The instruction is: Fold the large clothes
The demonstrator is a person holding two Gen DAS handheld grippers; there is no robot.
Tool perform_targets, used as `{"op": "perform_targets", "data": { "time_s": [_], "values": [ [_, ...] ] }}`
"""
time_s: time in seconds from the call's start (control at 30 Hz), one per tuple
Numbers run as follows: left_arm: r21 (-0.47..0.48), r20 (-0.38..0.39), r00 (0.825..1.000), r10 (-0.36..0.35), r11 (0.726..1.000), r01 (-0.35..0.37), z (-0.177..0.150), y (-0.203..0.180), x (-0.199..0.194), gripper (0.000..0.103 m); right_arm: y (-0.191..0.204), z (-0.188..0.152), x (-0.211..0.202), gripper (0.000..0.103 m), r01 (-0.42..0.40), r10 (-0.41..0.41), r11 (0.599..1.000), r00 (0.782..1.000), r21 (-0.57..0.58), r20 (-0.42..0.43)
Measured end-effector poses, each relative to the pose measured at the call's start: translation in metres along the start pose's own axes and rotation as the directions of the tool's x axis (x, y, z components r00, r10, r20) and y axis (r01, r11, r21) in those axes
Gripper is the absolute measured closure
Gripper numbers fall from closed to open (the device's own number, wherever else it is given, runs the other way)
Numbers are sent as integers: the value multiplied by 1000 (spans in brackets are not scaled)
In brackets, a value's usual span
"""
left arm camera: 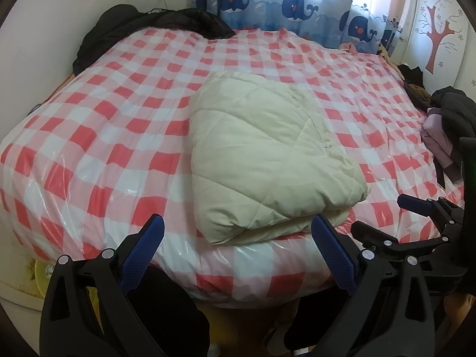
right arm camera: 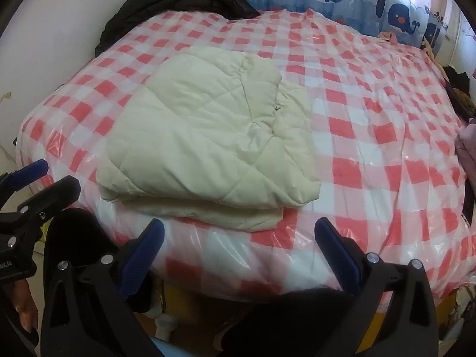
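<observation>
The left gripper (left arm camera: 238, 236) fills the bottom of the left wrist view with its two blue-padded fingers (left arm camera: 142, 255) spread wide apart, holding nothing and touching nothing; they hang just off the near edge of the bed. The right gripper (right arm camera: 238, 238) sits the same way at the bottom of the right wrist view, fingers (right arm camera: 337, 255) wide apart and empty. Each gripper also shows in the other's view: the right one at the lower right edge of the left view, the left one at the lower left edge of the right view.

Just beyond the fingertips, one cream quilted garment (left arm camera: 267, 160) lies folded into a thick, roughly rectangular bundle. It rests near the front edge of the bed, centre of the left view and centre-left of the right view (right arm camera: 208, 136), its doubled fold facing the grippers.

The bed (left arm camera: 104, 125) carries a pink-and-white checked cover under a glossy clear plastic sheet. One heap of black clothing (left arm camera: 142, 26) lies at the upper left against the white wall. At the right edge lie a dark puffy jacket (left arm camera: 455, 113) and a pale pink folded piece (left arm camera: 437, 139). A blue curtain (left arm camera: 297, 3) printed with whales hangs along the top, and a red tree decal (left arm camera: 437, 38) marks the upper right wall.
</observation>
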State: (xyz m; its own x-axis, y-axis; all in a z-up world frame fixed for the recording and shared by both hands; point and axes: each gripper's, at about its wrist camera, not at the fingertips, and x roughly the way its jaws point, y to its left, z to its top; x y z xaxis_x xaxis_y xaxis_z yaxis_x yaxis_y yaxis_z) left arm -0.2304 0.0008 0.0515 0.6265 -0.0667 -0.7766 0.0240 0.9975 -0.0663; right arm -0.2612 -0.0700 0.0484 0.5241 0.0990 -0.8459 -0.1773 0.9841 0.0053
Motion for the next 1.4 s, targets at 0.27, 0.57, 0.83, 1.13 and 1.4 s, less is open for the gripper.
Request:
{"op": "perform_targets", "data": {
  "time_s": [0.27,0.57,0.83,1.13,1.4],
  "values": [
    [-24,-27,1000,5,1000,-6,0,5,5,8,4,4,3,6,5,-5,1000,1000,-13,0],
    [-33,-49,999,-10,999,8,-3,5,10,8,7,5,4,6,0,0,1000,1000,-9,-3],
    [-48,-73,997,-27,999,23,-5,7,16,8,8,5,5,6,2,-2,1000,1000,-10,-7],
    [-55,-80,997,-18,998,14,-10,6,21,8,5,4,9,6,17,-18,1000,1000,-21,-14],
    [-57,-85,996,-14,998,9,-10,7,24,8,-3,2,11,6,34,-35,999,999,-20,-17]
  ]
}}
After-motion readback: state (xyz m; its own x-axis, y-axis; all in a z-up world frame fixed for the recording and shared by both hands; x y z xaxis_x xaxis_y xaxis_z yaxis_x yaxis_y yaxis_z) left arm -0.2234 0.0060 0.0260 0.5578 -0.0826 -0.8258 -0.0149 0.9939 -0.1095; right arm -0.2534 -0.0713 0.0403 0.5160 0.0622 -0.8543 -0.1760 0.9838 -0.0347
